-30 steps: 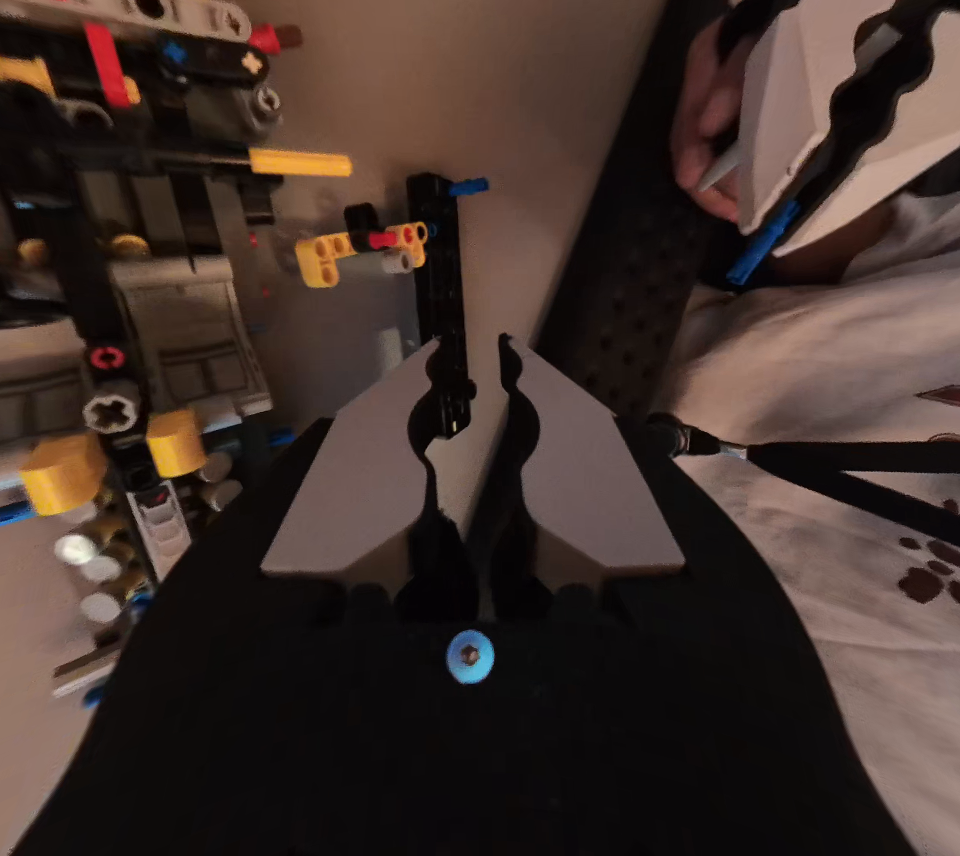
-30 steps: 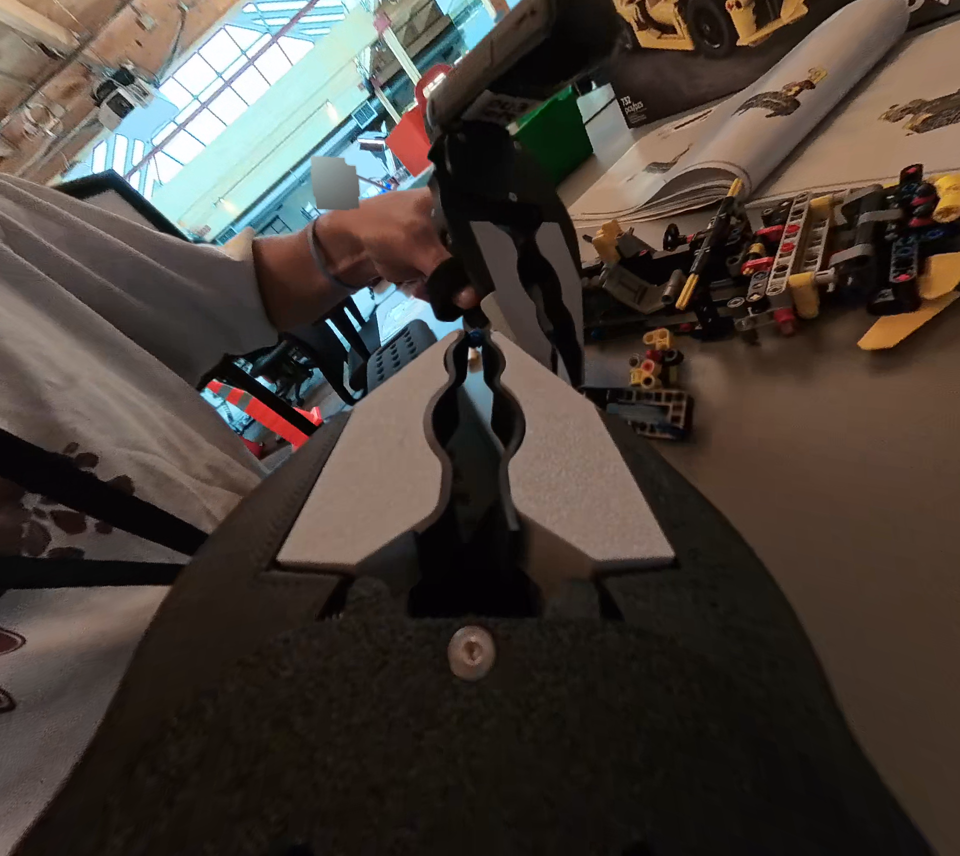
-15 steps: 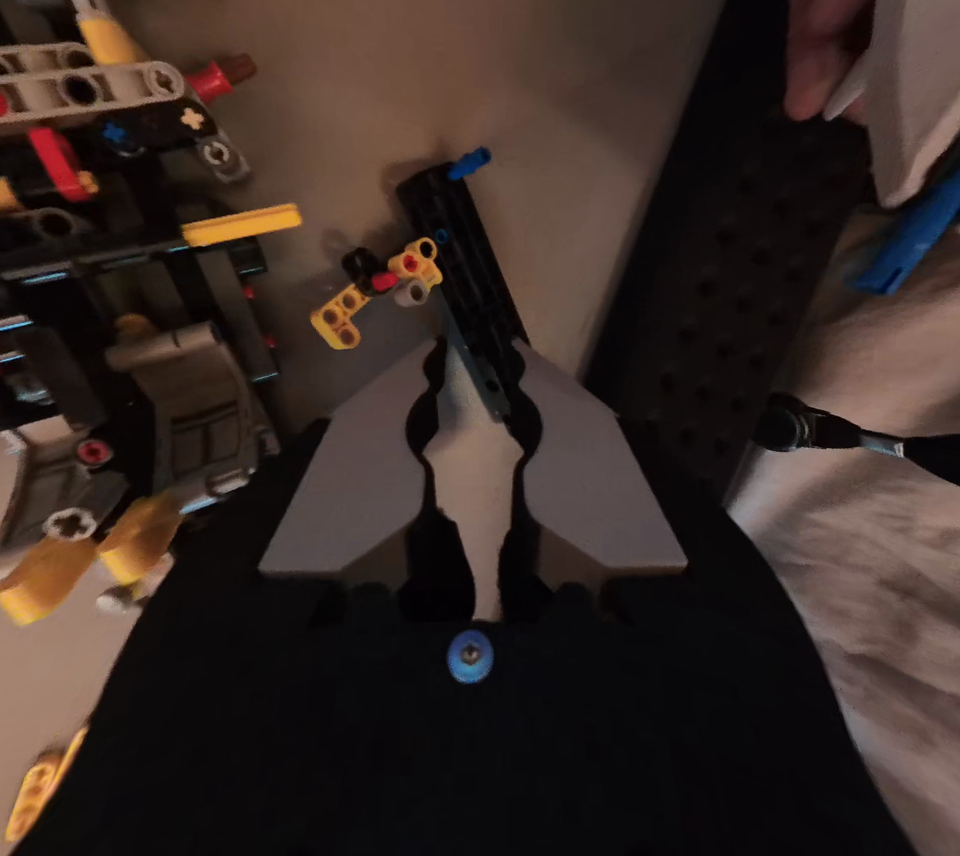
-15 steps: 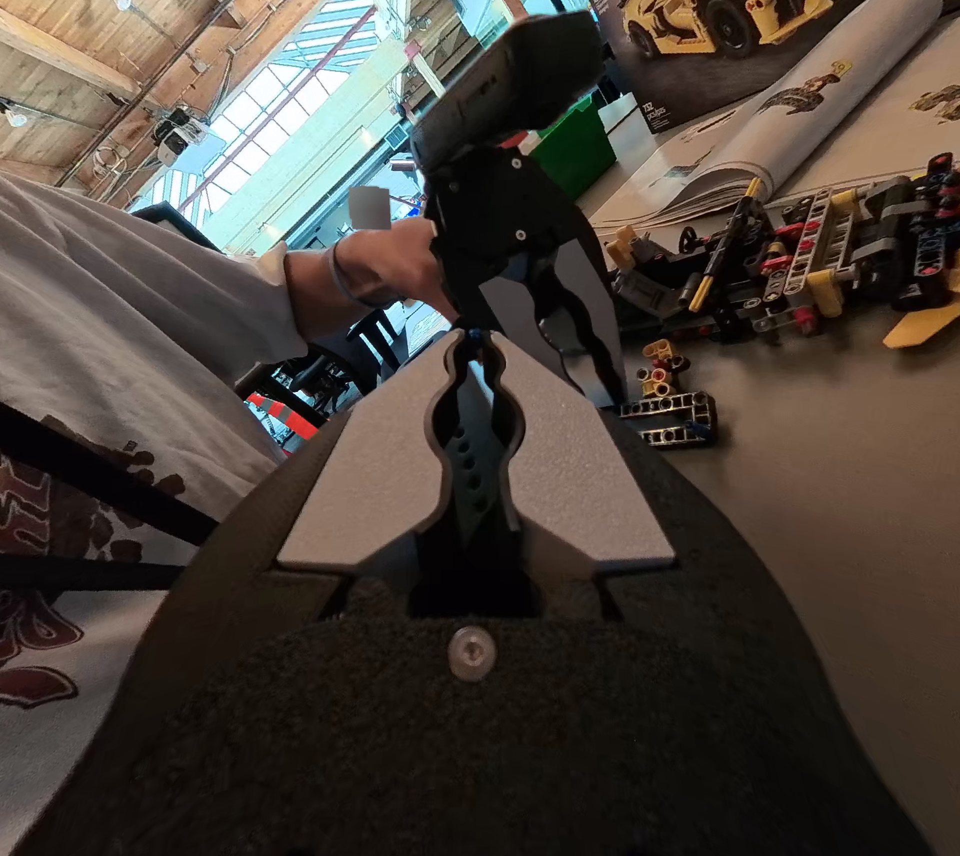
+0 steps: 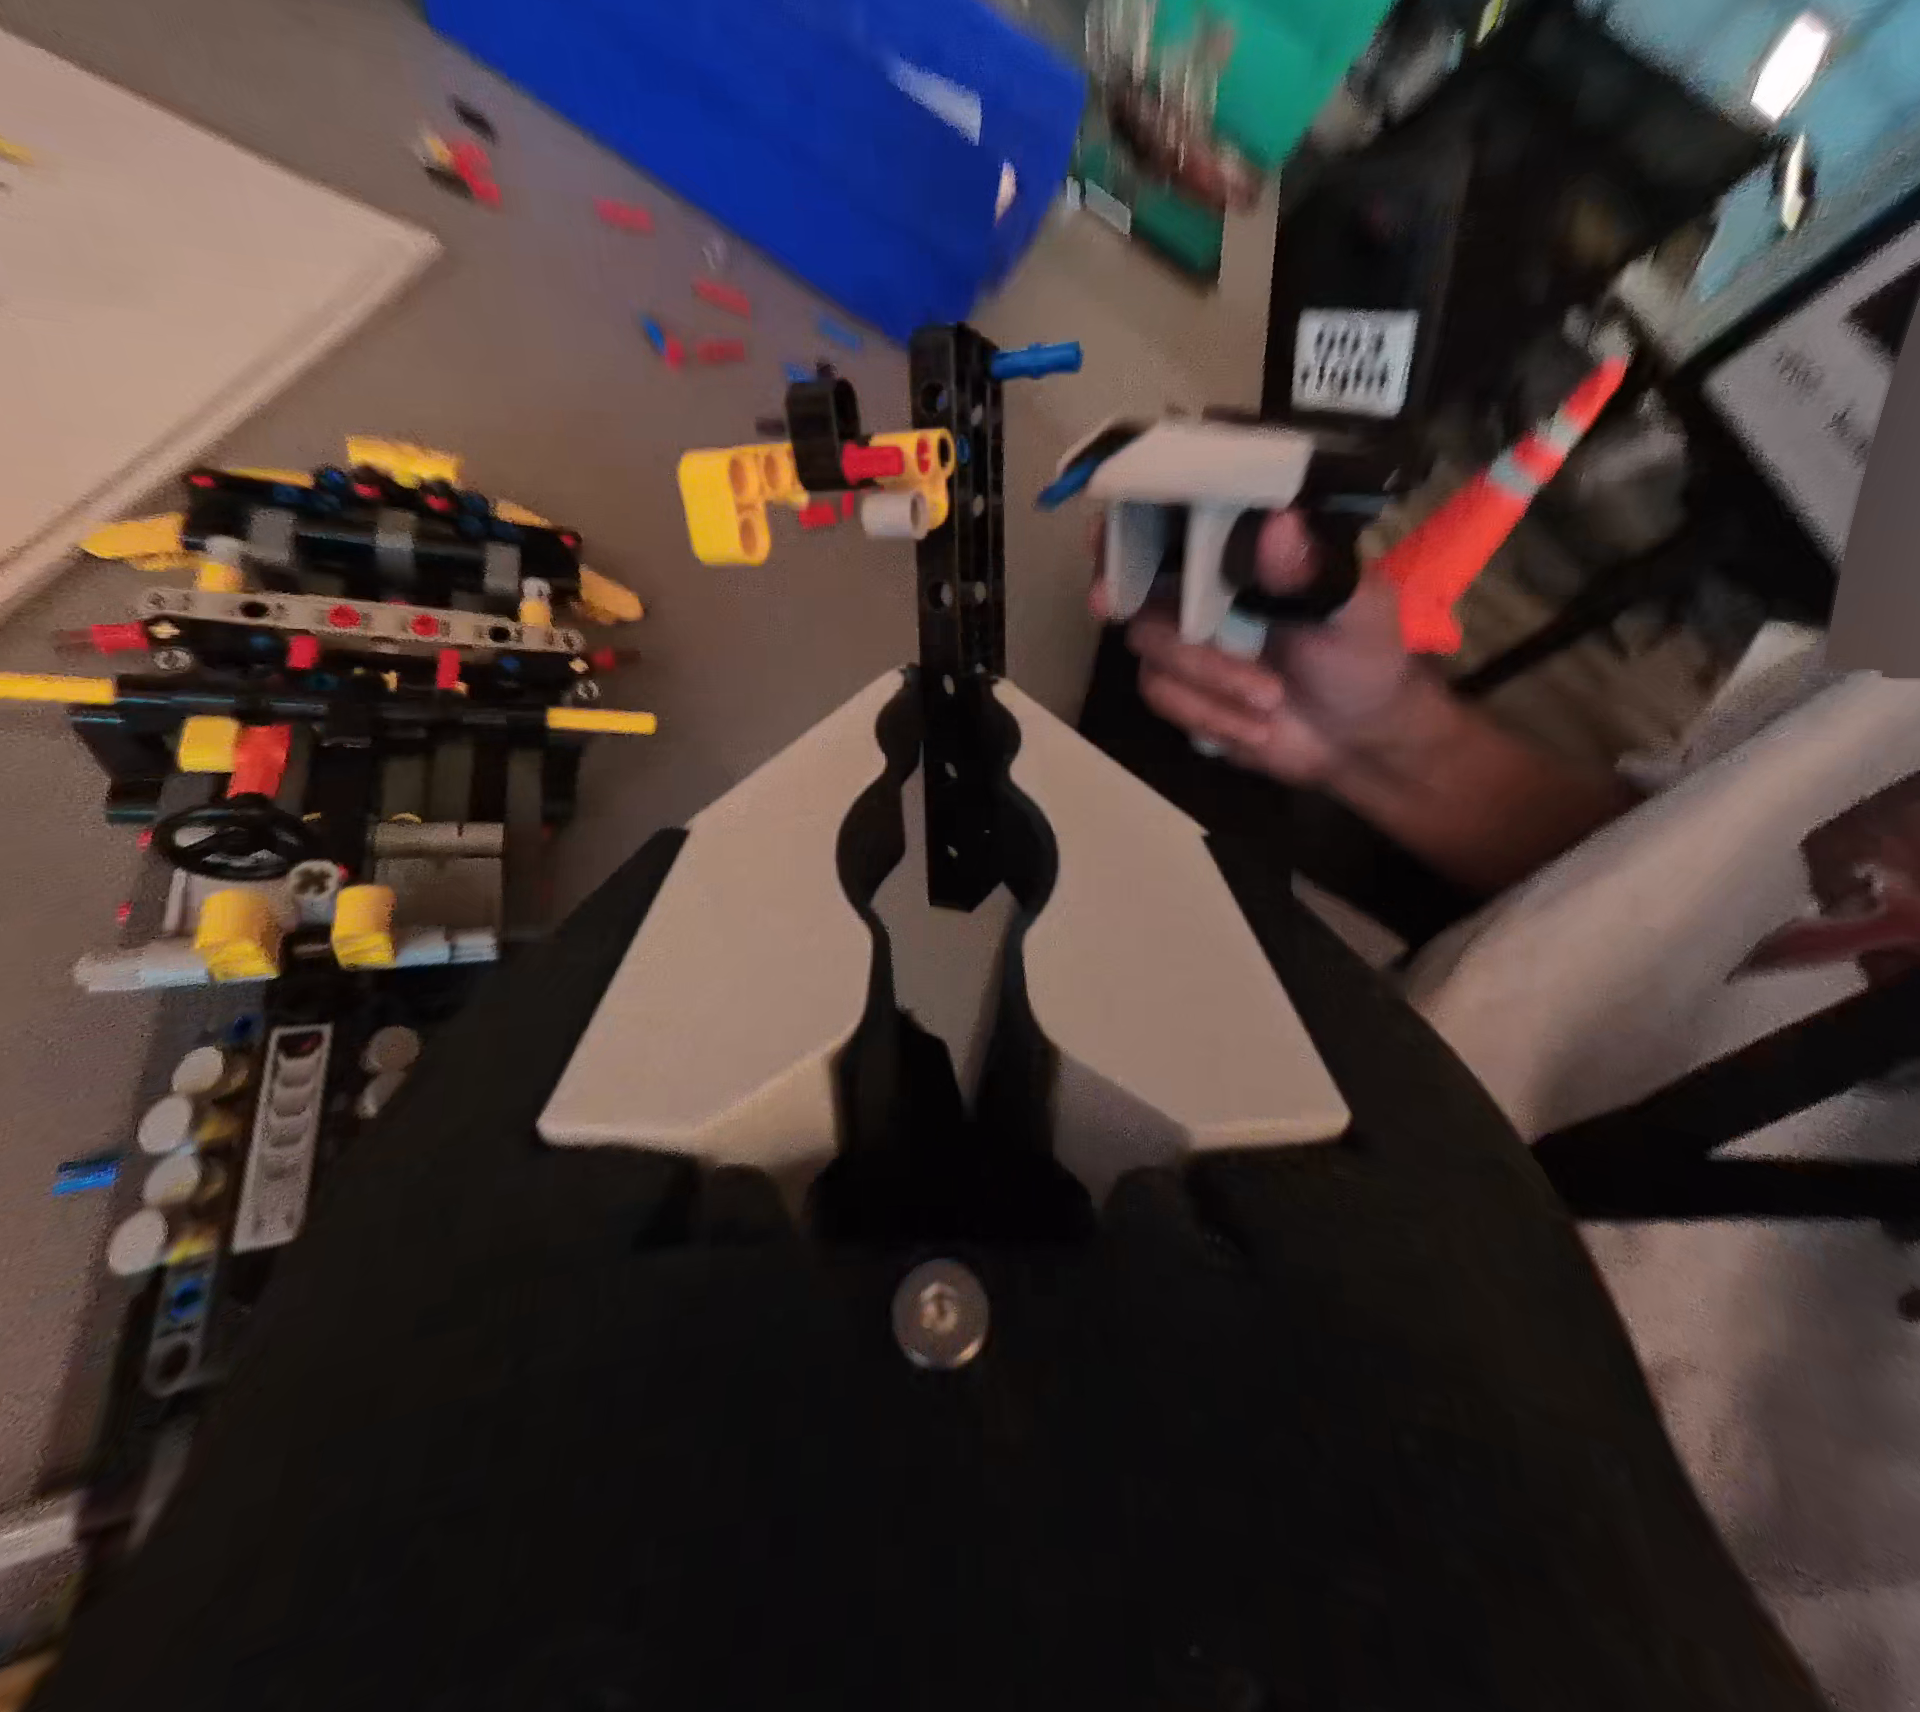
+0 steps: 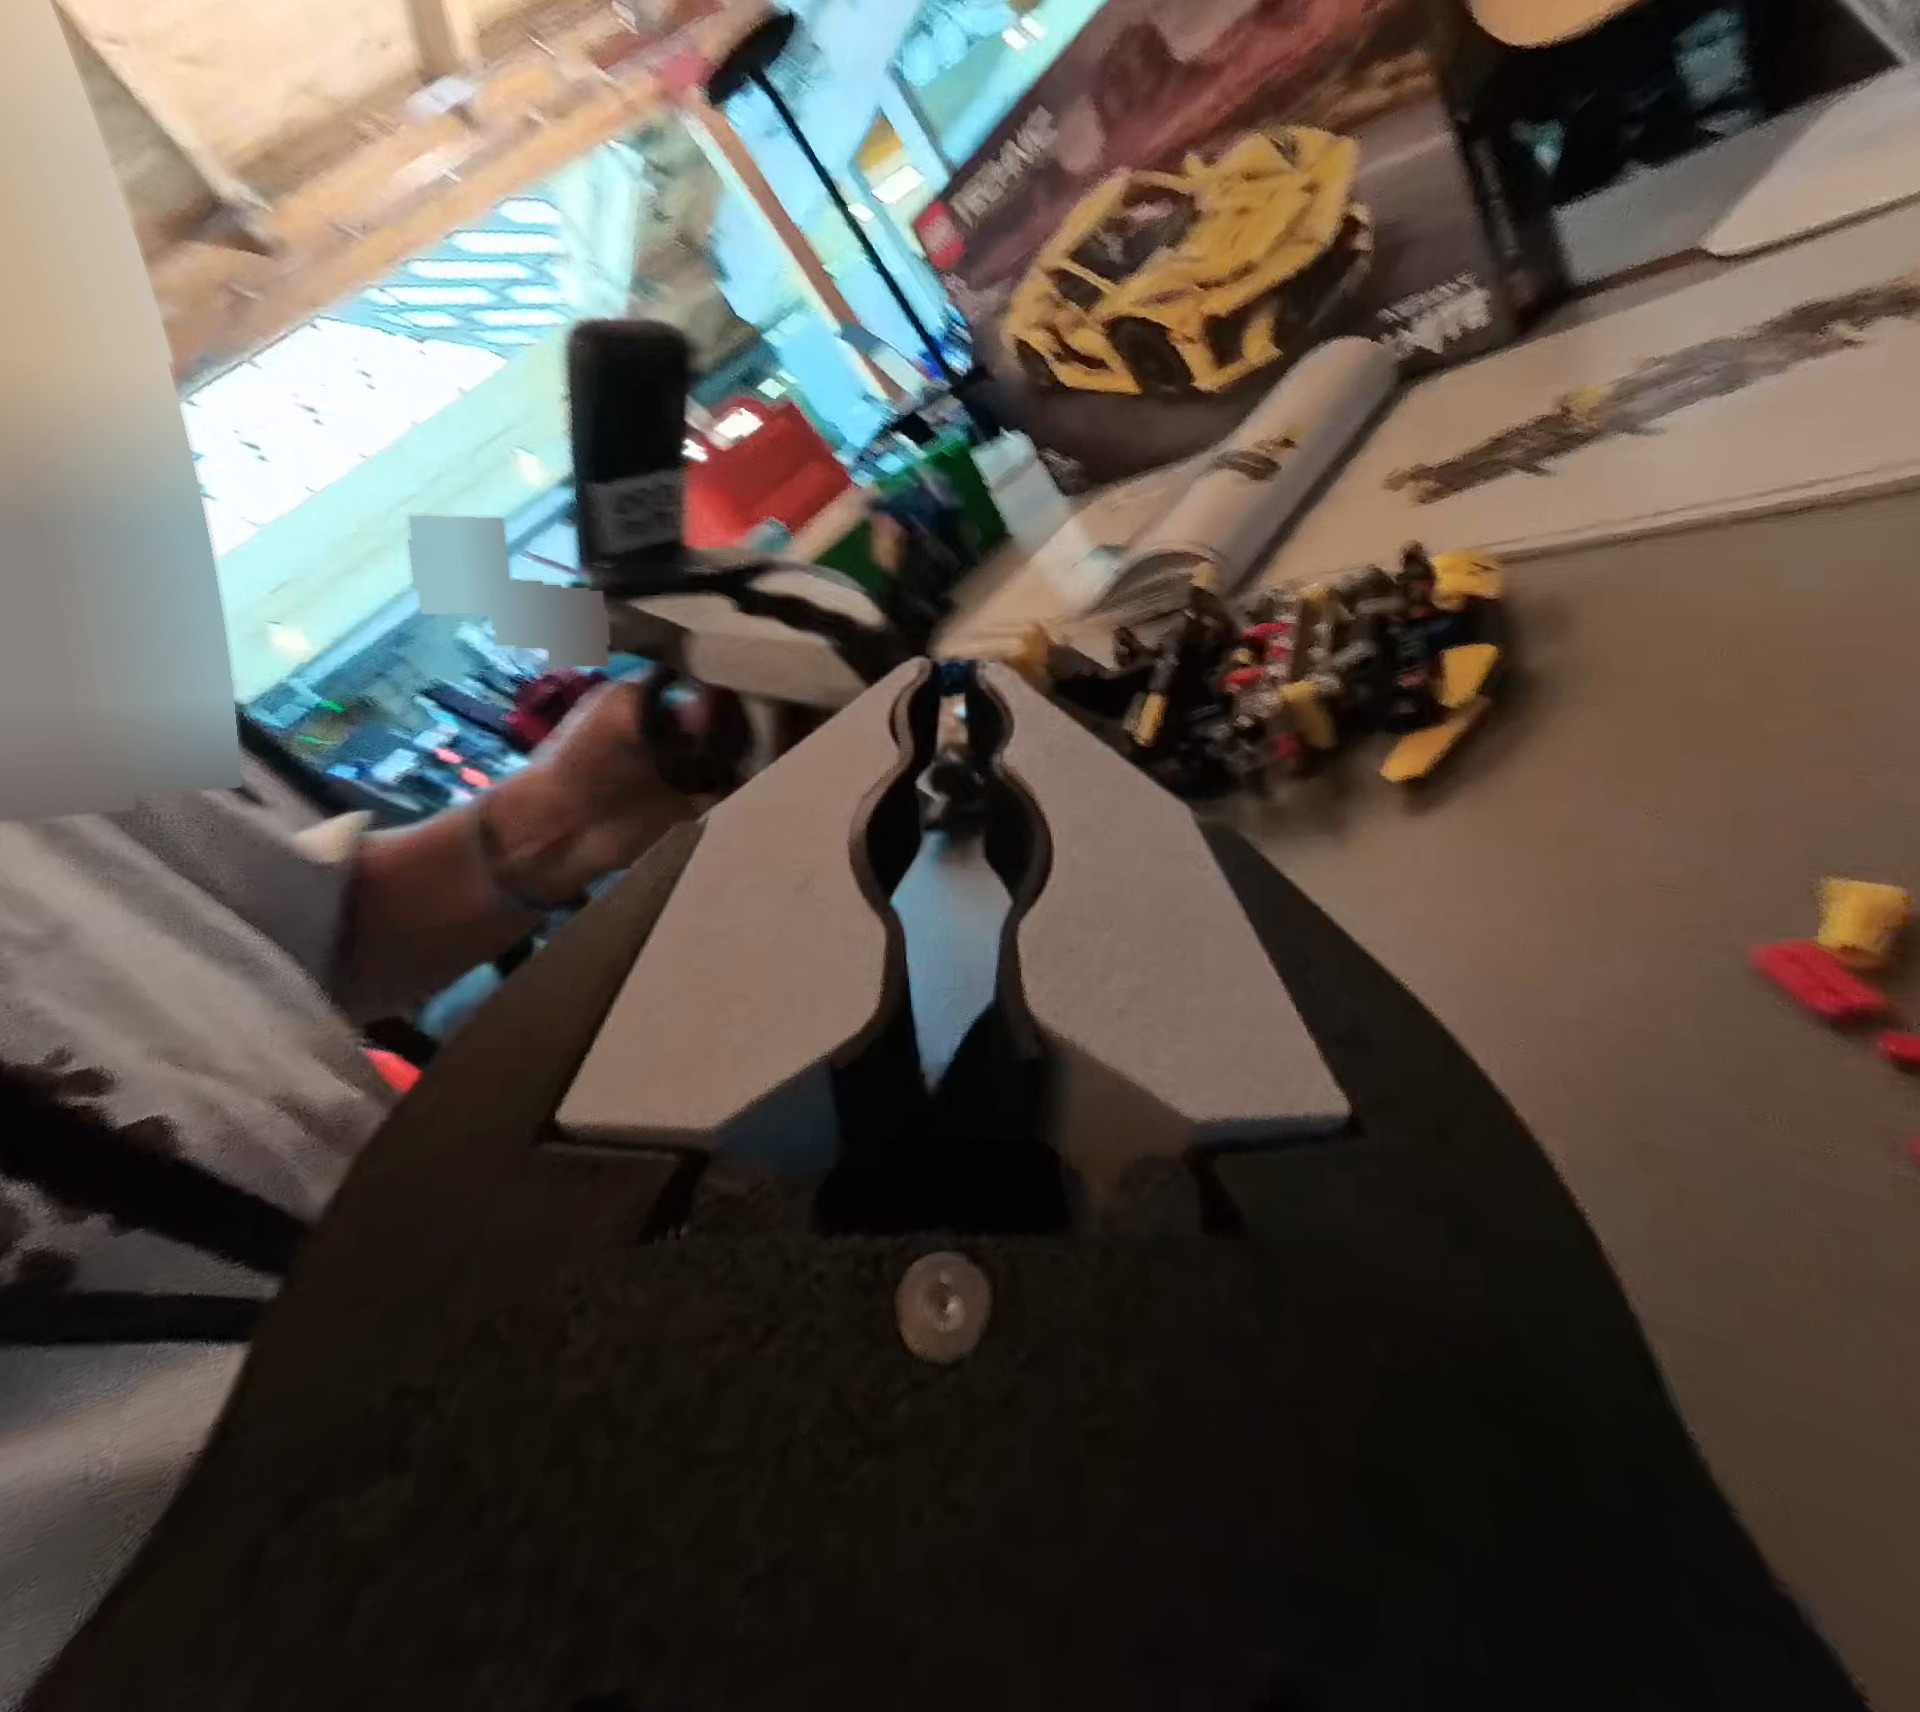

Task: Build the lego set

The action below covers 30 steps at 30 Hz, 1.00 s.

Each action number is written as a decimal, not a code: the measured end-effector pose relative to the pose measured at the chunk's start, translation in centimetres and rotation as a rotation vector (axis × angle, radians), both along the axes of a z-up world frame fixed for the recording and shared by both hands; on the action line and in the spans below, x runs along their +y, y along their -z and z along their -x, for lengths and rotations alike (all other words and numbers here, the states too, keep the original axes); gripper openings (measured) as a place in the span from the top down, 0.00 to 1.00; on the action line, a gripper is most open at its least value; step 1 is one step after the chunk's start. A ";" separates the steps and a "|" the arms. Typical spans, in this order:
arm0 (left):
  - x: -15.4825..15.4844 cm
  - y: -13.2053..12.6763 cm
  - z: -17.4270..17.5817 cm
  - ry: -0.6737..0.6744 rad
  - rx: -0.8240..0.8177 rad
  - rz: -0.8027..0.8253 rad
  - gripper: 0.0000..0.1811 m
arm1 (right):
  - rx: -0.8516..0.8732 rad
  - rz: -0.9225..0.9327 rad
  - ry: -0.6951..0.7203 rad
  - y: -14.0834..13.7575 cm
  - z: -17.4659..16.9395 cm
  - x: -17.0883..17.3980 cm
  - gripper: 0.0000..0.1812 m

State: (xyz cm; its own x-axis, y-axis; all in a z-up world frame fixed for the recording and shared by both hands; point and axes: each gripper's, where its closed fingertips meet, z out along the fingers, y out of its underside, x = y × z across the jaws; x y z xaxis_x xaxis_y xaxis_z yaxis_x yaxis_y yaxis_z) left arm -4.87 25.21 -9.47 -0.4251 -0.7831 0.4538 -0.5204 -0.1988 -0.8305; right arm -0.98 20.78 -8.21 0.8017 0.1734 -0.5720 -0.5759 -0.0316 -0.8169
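Note:
My left gripper (image 5: 956, 683) is shut on the lower end of a long black beam (image 5: 961, 561) and holds it upright above the table. A yellow L-shaped piece (image 5: 743, 493) with red and black parts sticks out of the beam's left side, and a blue pin (image 5: 1035, 360) out of its top right. My right gripper (image 6: 954, 677) is shut on a small blue pin (image 6: 954, 675). In the left wrist view the right gripper (image 5: 1091, 483) sits just right of the beam, pin tip (image 5: 1060, 486) pointing at it.
The partly built black and yellow car chassis (image 5: 343, 675) lies on the table at left; it also shows in the right wrist view (image 6: 1320, 675). Loose red and blue pieces (image 5: 707, 322) lie by a blue bin (image 5: 727, 52). The set's box (image 6: 1195, 228) and open booklet (image 6: 1257, 467) stand behind. One gripper's finger ends stand about 7 centimeters off the other's.
My left gripper has shut on the black beam and lifted it off the table, tilting up. My right gripper has come level with the beam, pin still held.

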 end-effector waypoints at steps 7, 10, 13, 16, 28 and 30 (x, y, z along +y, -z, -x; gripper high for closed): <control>-1.6 0.0 0.9 -0.145 -0.125 -0.081 0.94 | -0.251 0.246 0.109 2.7 1.7 3.0 0.98; -3.3 0.2 1.0 -0.127 -0.147 -0.127 0.94 | -0.236 0.257 0.107 2.9 2.8 3.6 0.98; -4.8 0.4 1.3 -0.098 -0.158 -0.181 0.93 | -0.247 0.266 0.114 2.9 3.0 3.7 0.98; -5.1 0.2 1.3 -0.113 -0.185 -0.219 0.93 | -0.225 0.269 0.119 2.9 3.0 3.7 0.98; 0.6 2.3 0.8 -0.359 -0.016 -0.287 0.94 | -0.411 0.191 -0.015 1.8 6.4 3.1 0.98; 0.0 1.8 0.8 -0.342 -0.035 -0.205 0.94 | -0.432 0.214 0.028 2.1 5.7 3.1 0.98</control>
